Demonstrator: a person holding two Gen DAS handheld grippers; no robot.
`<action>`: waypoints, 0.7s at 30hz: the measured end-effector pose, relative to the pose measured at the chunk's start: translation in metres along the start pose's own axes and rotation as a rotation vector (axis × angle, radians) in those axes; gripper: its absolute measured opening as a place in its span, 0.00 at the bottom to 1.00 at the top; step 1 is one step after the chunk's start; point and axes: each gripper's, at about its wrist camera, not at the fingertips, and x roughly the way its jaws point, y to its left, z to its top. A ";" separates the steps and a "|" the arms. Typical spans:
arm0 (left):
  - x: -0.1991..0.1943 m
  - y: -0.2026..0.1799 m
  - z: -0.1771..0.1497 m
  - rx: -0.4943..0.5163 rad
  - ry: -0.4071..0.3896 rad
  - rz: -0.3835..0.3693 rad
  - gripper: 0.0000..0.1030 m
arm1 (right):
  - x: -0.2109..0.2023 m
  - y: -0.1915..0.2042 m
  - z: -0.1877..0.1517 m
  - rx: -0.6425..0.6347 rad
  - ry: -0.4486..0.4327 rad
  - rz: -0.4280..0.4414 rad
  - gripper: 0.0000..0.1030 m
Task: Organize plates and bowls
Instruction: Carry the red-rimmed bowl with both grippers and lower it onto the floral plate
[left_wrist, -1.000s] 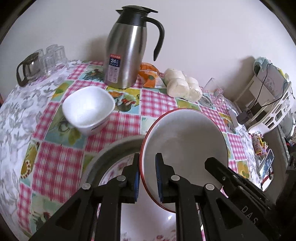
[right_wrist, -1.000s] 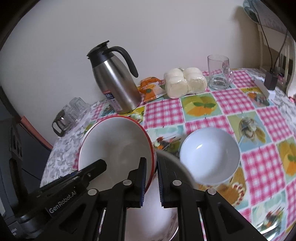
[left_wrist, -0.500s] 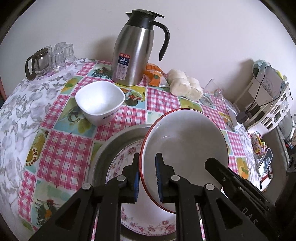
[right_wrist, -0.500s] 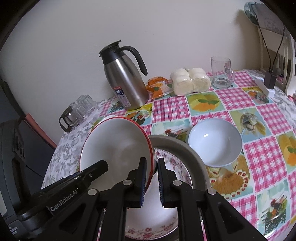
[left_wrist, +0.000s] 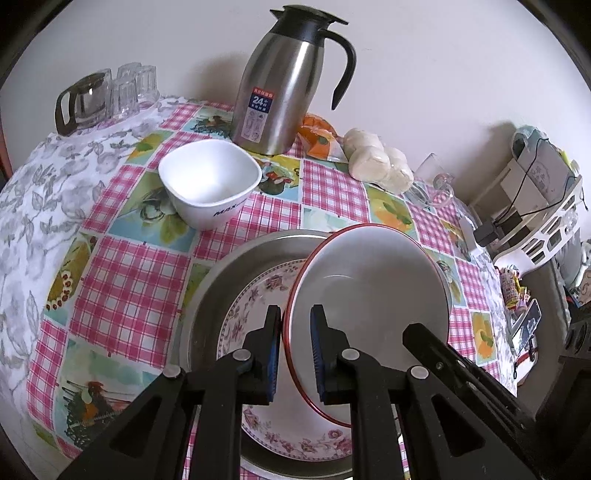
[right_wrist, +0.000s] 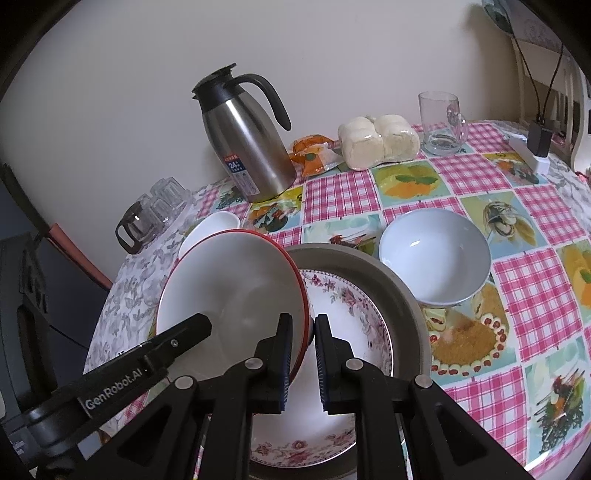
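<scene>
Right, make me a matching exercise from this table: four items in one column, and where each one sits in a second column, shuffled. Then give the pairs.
Items
1. red-rimmed bowl
2. floral plate
3. square white bowl
4. glass mug

Places
A. lying inside the metal pan
B. on the cloth in front of the steel jug
C. at the back, beside the wrapped buns
D. gripped at its rim by both the left hand-held gripper and the right hand-held gripper, over the pan

Pairs: 1-D, 2-A, 3-B, 4-C
</scene>
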 end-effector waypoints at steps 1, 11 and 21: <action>0.002 0.001 0.000 -0.009 0.006 -0.002 0.14 | 0.001 0.000 0.000 0.000 0.002 -0.001 0.13; 0.012 0.005 0.001 -0.022 0.040 0.007 0.18 | 0.016 0.000 -0.003 0.013 0.042 -0.025 0.13; 0.024 0.008 0.002 -0.036 0.079 0.012 0.18 | 0.028 -0.003 -0.004 0.033 0.070 -0.034 0.13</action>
